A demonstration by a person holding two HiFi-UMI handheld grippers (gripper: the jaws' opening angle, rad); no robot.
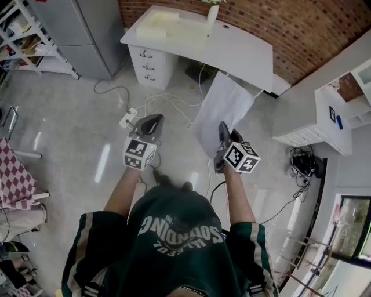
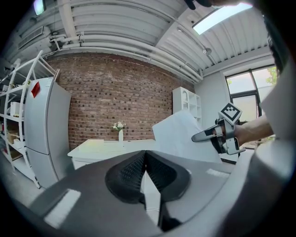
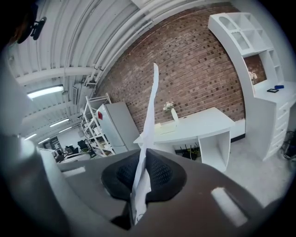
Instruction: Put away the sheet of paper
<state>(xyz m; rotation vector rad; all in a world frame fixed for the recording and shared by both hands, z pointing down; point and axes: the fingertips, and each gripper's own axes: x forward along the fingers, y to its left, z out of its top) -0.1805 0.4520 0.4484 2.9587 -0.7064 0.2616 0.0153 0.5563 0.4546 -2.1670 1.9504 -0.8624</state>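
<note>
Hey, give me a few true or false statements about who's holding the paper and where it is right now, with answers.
1. The right claw is shut on the sheet of paper. True.
2. A vase with flowers stands on the white desk. True.
3. The left claw grips the sheet too. False: it is shut on nothing, apart from the paper.
4. The sheet lies flat on the desk. False: it is held up in the air, short of the desk.

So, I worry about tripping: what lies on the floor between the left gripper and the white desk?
Loose white cables and a power strip on the floor; the head view shows it.
</note>
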